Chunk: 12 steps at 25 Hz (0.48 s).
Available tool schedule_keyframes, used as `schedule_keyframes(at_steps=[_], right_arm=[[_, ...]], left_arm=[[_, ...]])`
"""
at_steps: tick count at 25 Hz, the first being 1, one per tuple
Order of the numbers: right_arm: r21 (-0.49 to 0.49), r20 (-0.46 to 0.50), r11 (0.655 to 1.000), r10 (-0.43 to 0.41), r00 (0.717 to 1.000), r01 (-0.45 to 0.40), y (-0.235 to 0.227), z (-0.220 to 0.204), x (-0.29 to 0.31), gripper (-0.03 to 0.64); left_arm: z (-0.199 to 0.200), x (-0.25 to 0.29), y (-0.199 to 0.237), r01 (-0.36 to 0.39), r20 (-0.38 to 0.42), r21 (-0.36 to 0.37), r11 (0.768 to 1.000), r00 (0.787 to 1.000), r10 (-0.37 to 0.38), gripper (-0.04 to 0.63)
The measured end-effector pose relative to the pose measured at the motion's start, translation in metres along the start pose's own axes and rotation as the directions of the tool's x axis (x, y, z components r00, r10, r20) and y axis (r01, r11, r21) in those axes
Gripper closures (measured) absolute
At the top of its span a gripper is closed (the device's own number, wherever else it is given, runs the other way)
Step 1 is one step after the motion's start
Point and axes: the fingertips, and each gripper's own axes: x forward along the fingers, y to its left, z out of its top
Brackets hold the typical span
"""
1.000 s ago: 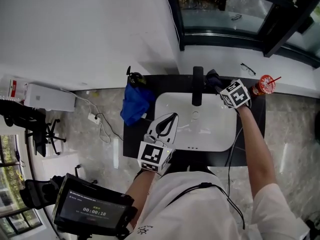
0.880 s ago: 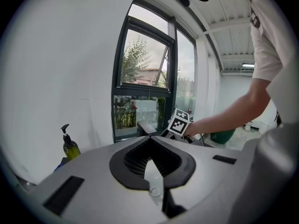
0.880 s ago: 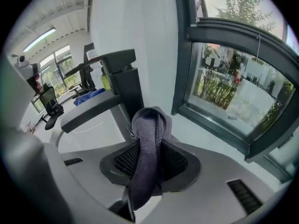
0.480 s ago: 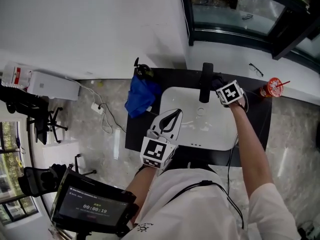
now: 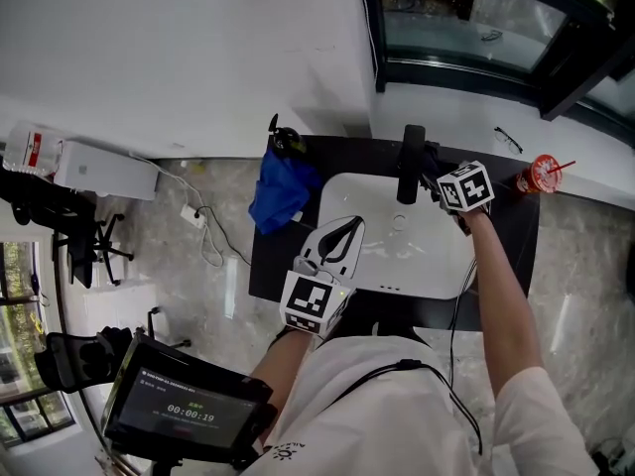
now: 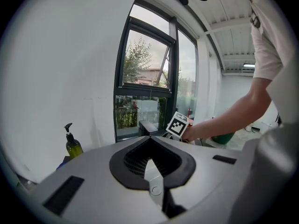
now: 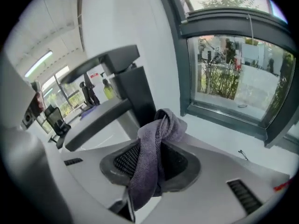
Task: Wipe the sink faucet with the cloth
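Observation:
The black faucet (image 5: pixel 409 164) stands at the back rim of the white sink (image 5: pixel 437 266). My right gripper (image 5: pixel 435 174) is just right of the faucet, shut on a grey-purple cloth (image 7: pixel 156 143) that drapes over its jaws. In the right gripper view the cloth's knot sits right at the faucet's upright body (image 7: pixel 133 90), and I cannot tell whether they touch. My left gripper (image 5: pixel 343 228) hovers over the sink's front left part, shut and holding nothing (image 6: pixel 149 137). It points toward the faucet (image 6: pixel 148 126).
A blue cloth (image 5: pixel 280 191) hangs over the dark counter's left end, beside a soap bottle (image 5: pixel 284 143). A red cup with a straw (image 5: pixel 544 175) and a pair of glasses (image 5: pixel 508 139) lie right of the sink. A window sill and wall run behind.
My right gripper swung in toward the faucet with the cloth, then drew back slightly to the right. The left gripper stayed put. The head camera shifted a little.

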Motion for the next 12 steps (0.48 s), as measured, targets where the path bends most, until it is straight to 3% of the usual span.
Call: schedule_keyframes(at_steps=[5,12], right_arm=[[0.124,0.187,0.987,0.074,0.979,-0.099,0.004,0.026,-0.027,0.495],[0.125,0.319,0.980,0.108,0.942,-0.154,0.013,0.060,-0.059,0.495]], left_arm=[[0.004,0.002,-0.001,0.014,0.005,0.003,1.000,1.000,-0.015,0.601],[0.009,0.004,-0.006,0.036,0.010,0.024,0.999,0.999,-0.036,0.601]])
